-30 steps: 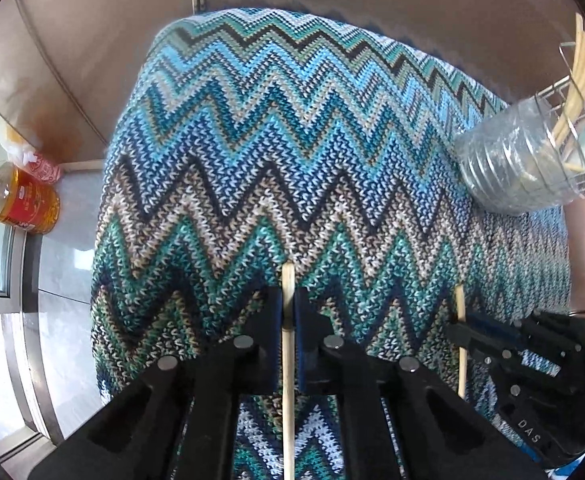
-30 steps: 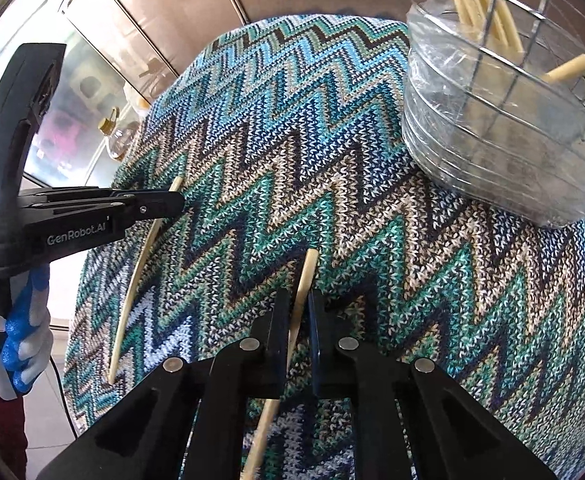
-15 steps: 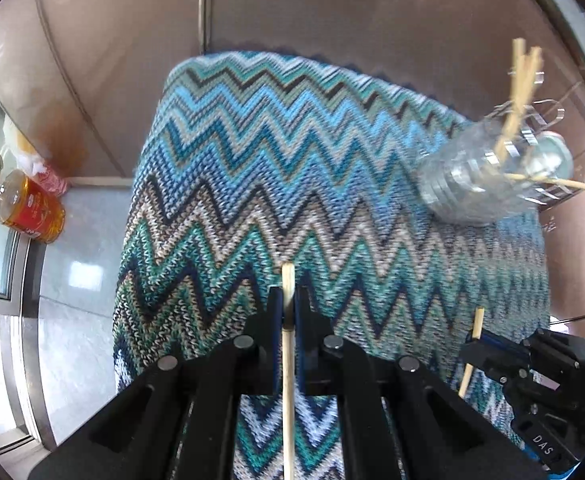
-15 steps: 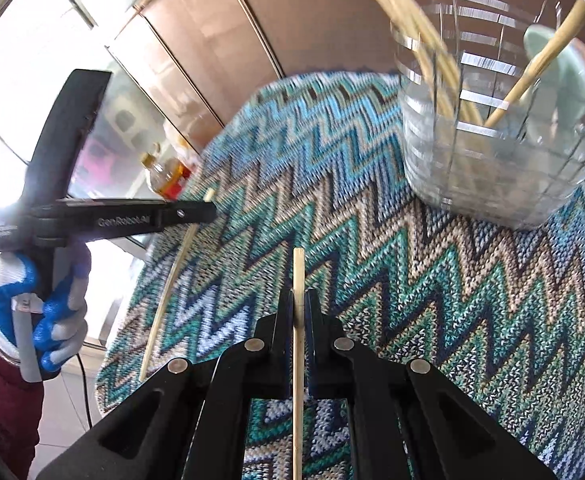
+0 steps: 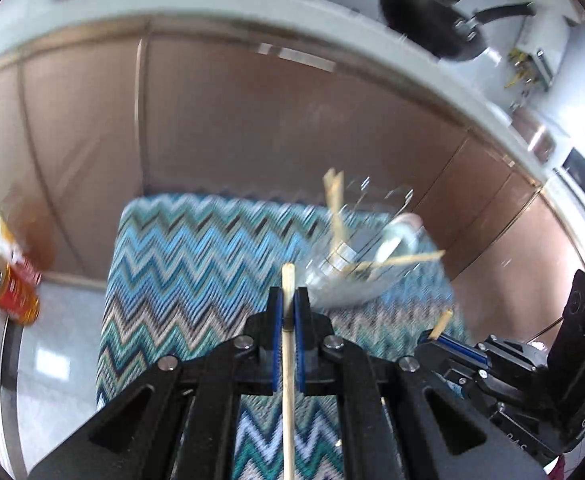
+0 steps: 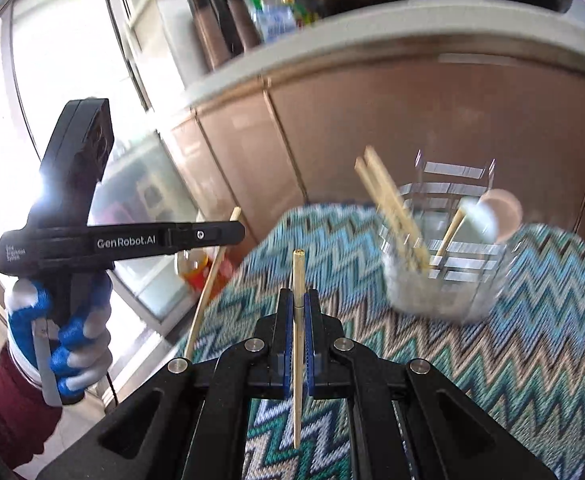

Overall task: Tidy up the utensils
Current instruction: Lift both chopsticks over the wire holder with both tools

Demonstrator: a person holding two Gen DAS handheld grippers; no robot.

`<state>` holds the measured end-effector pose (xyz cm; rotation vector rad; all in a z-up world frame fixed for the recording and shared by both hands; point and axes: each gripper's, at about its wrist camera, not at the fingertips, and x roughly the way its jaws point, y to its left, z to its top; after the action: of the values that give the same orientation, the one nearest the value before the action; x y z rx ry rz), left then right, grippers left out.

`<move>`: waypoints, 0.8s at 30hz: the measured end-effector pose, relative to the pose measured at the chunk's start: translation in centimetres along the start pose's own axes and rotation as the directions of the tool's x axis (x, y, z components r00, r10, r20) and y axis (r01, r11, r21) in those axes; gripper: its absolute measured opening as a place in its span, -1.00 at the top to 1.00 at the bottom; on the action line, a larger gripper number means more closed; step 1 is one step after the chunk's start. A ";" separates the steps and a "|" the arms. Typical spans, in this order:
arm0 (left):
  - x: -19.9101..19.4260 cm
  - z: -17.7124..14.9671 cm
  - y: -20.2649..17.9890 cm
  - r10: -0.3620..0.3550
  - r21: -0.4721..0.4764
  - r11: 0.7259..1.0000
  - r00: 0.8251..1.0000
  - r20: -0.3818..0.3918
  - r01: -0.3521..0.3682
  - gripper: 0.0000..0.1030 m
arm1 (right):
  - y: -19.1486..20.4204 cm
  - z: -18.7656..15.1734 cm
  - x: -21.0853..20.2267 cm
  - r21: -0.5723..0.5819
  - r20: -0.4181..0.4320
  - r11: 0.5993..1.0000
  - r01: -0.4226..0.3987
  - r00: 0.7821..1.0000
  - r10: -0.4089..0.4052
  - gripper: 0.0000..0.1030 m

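Between the pads of each hand-held gripper, left (image 5: 288,306) and right (image 6: 298,306), one chopstick (image 5: 288,364) (image 6: 298,344) sits clamped tight, both lifted higher off the zigzag-clothed surface (image 5: 196,264) than before. Far right, the wire holder (image 6: 448,264) keeps roughly three more chopsticks.

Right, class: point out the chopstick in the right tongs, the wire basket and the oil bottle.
Chopstick (image 6: 298,344): right wrist view, mid-shaft between the tongs.
Wire basket (image 6: 458,250): right wrist view, front wire band.
Oil bottle (image 5: 10,290): left wrist view, its red label.
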<state>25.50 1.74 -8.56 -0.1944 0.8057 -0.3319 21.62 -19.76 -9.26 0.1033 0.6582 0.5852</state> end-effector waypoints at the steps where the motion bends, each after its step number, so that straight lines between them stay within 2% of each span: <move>1: -0.5 0.6 -0.5 -0.009 0.004 1.000 1.000 0.026 0.008 0.91 | 0.0 0.6 -0.3 -0.002 0.023 1.000 0.000 1.000 0.000 0.90; 4: -1.8 2.5 -1.8 -0.046 0.005 0.999 0.994 0.103 0.046 0.91 | -0.2 2.9 -2.4 -0.022 0.113 1.000 0.012 0.994 -0.009 0.89; 7: -2.8 4.8 -3.2 -0.076 0.011 0.997 0.978 0.192 0.076 0.91 | -0.7 5.4 -4.3 -0.036 0.210 0.999 0.034 0.977 -0.026 0.89; 12: -2.8 8.1 -5.3 -0.098 -0.004 0.994 0.933 0.347 0.106 0.91 | -2.0 9.2 -5.6 -0.056 0.360 0.992 0.111 0.929 -0.084 0.90; 16: -1.1 9.7 -6.2 -0.082 -0.039 0.993 0.896 0.437 0.110 0.91 | -3.1 10.4 -4.8 -0.061 0.414 0.985 0.162 0.902 -0.123 0.90; 20: 1.4 10.4 -6.9 -0.025 -0.062 0.996 0.860 0.509 0.065 0.91 | -4.4 10.3 -2.7 -0.061 0.416 0.983 0.172 0.900 -0.132 0.90; 24: 4.0 10.7 -7.4 0.024 -0.066 0.998 0.827 0.561 0.016 0.91 | -5.0 9.8 -0.5 -0.089 0.391 0.979 0.182 0.911 -0.134 0.90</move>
<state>34.31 -6.09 -1.84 -0.3364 0.2277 -0.2235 29.63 -23.34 -2.63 0.0452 0.2441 0.4300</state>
